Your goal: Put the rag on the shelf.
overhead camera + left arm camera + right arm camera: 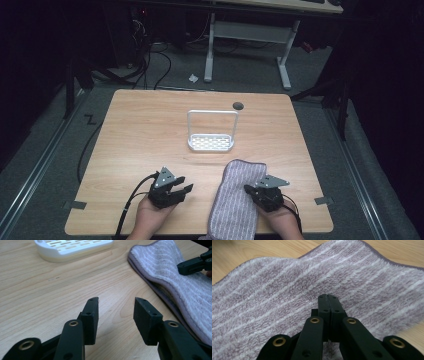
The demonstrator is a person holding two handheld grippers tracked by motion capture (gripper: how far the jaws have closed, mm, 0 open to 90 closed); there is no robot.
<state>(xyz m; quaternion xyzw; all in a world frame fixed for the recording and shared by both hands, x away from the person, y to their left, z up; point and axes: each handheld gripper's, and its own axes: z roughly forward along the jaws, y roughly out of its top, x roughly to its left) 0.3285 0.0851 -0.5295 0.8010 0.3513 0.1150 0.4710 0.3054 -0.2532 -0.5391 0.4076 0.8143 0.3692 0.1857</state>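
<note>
Two grippers low beside towel (235, 197): my right gripper (328, 297) pressed together over pile, left gripper (116, 305) apart, empty; I slide left under near edge, pinch hem

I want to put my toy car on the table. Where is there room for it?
Lots of bare wood lies left of the white rack, from it out to the table edge, and to the rack's right too. The front is crowded: the purple towel lies there, with the left gripper beside it and the right gripper over it.
</note>
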